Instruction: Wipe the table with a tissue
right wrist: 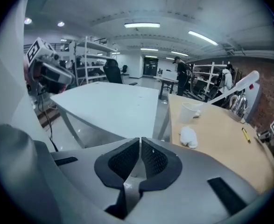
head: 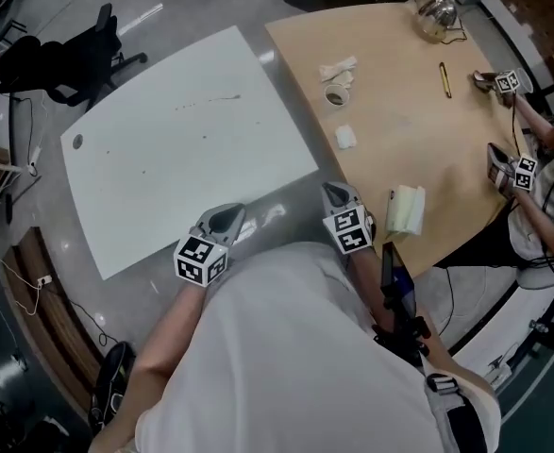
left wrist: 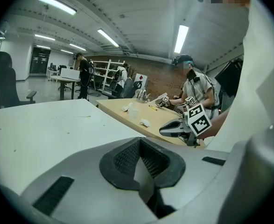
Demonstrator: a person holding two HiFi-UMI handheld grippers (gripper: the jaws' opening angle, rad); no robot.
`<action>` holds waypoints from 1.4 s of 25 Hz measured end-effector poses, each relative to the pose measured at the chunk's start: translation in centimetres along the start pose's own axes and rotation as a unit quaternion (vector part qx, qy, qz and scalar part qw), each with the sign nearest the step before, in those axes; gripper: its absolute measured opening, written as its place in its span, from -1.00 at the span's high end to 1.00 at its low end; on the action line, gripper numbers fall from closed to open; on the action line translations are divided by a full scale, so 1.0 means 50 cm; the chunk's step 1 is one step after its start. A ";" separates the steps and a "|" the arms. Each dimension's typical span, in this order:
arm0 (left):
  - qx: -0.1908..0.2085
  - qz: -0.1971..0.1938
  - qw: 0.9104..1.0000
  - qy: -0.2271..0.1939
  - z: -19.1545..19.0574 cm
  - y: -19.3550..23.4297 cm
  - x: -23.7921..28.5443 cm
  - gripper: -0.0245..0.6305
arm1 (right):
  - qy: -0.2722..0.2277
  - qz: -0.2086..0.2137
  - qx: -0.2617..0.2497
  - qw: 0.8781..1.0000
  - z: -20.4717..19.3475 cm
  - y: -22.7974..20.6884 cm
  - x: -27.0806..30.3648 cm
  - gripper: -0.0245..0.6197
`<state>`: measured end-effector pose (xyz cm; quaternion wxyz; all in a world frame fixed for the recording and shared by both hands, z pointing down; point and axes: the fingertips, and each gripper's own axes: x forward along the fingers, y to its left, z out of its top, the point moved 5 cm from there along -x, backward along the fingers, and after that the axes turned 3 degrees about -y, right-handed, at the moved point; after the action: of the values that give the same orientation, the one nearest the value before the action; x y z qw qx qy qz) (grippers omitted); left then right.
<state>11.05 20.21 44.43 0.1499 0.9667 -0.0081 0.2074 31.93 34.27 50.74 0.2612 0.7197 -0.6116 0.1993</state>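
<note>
A crumpled white tissue [head: 345,138] lies on the wooden table [head: 404,144], beyond my right gripper [head: 339,196]; the right gripper view shows this tissue [right wrist: 189,137] ahead and to the right. The white table [head: 192,149] lies ahead of my left gripper [head: 224,221], bearing a few small dark specks. Both grippers hover near my body at the gap between the tables. My right gripper [right wrist: 140,141] is shut with nothing between its pads. In its own view my left gripper [left wrist: 139,143] also looks shut and empty.
On the wooden table are a paper cup [head: 337,94], another crumpled tissue [head: 338,68], a tissue pack [head: 407,209], a yellow pen [head: 444,79] and a metal kettle [head: 436,12]. Another person [head: 545,192] works with grippers at its right edge. A black office chair [head: 74,59] stands far left.
</note>
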 end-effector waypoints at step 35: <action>-0.040 0.071 0.997 -0.004 0.050 0.087 0.011 0.91 | 0.079 -0.085 0.072 0.991 -0.027 -0.316 0.190 0.62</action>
<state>12.21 15.36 43.70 0.1731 0.9578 -0.0860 0.2128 49.15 29.58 55.47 0.2722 0.7679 -0.5100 0.2758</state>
